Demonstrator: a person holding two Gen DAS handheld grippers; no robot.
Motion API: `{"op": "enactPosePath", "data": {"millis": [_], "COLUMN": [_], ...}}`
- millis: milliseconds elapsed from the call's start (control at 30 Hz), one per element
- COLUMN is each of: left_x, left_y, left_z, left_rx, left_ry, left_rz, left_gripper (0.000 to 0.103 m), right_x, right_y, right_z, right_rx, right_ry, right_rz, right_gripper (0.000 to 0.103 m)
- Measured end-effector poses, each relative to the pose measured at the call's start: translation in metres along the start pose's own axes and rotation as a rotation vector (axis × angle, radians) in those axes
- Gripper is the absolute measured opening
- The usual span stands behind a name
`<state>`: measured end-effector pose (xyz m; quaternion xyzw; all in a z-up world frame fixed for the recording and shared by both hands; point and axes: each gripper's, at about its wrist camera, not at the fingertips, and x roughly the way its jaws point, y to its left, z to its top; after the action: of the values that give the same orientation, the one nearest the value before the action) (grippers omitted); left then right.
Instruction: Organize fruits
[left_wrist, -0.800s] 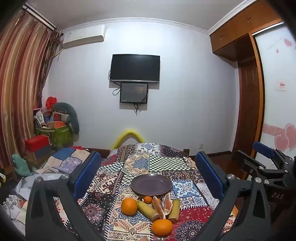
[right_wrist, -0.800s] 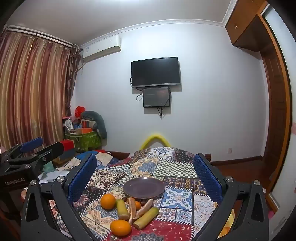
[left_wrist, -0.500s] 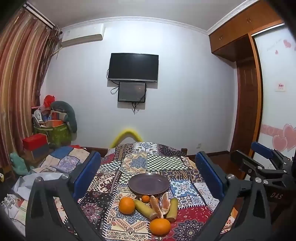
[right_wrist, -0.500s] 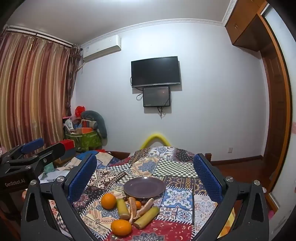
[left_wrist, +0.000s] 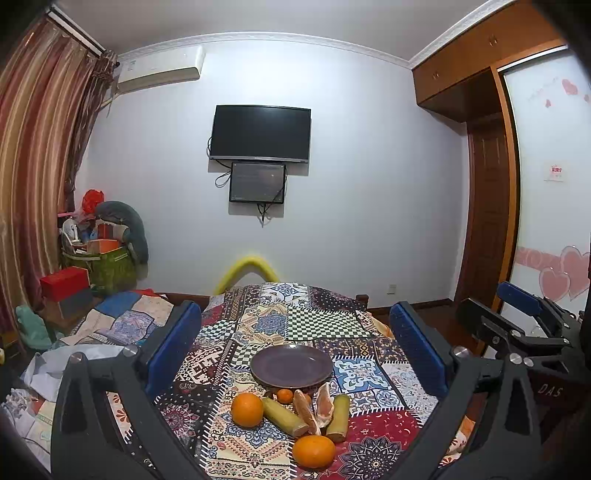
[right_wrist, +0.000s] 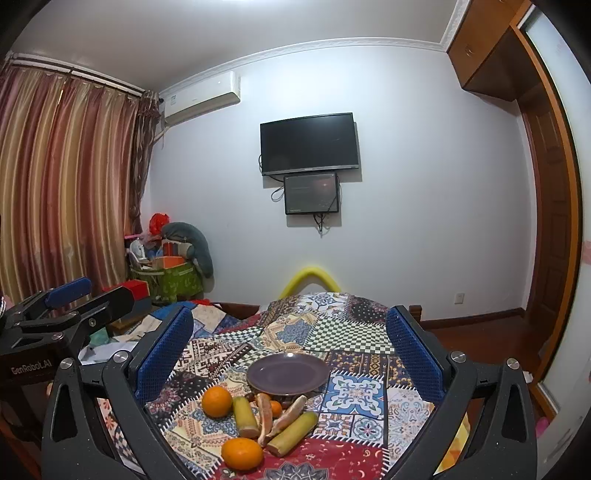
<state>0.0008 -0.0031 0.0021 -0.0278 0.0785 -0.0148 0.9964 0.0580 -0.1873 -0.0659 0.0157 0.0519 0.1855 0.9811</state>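
A dark purple plate sits bare on a table under a patchwork cloth. Just in front of it lie two oranges, a small tangerine, two sugarcane pieces and peeled citrus segments. The right wrist view shows the same group: an orange, another orange and a cane piece. My left gripper and right gripper hover side by side before the table, both open wide and holding nothing.
The right gripper's body shows at the left view's right edge, and the left gripper's body at the right view's left edge. A cluttered bed or bench and boxes stand left. A yellow chair back rises behind the table.
The left wrist view has drifted a touch, so the scene sits slightly further left. The fruit and plate have not moved, and both grippers stay open.
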Motion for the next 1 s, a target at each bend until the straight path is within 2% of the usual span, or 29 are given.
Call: {"op": "enactPosePath", "data": {"millis": [1000], "left_x": [0.0009], "left_y": [0.0001], "left_z": [-0.0026], "left_rx": [-0.005], "left_ry": [0.0], "left_rz": [-0.013], "left_gripper": [0.103], "right_x": [-0.0001], "right_y": [-0.0002], "right_z": [-0.0009], "right_rx": [0.012], "right_ry": [0.003], "right_rz": [0.0], "right_gripper": [0.103]}}
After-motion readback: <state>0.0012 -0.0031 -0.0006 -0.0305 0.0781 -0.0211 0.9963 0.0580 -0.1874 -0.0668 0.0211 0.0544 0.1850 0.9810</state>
